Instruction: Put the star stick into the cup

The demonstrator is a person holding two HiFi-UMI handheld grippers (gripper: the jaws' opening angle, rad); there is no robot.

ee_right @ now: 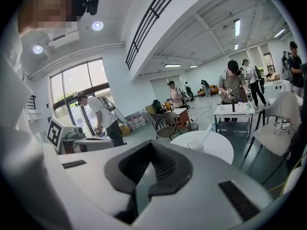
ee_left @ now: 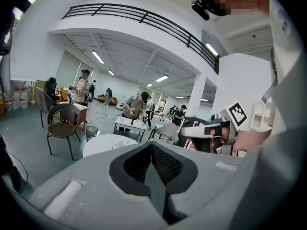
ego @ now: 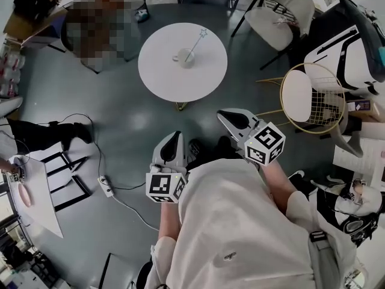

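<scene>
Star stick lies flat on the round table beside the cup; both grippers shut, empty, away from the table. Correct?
No. The star stick is not lying flat: it stands leaning in the cup, as the head view shows. The rest holds: left gripper and right gripper are shut, empty, away from the round table.

Open grey floor (ego: 150, 113) lay between the left gripper (ego: 173, 135), the right gripper (ego: 224, 115) and the round white table (ego: 162, 71). On the tabletop only the cup (ego: 183, 58) stood, its star stick (ego: 197, 43) slanting up toward the far right. A gold wire chair (ego: 313, 98) crowded the right side, and a power strip (ego: 105, 185) lay on the floor at left.
</scene>
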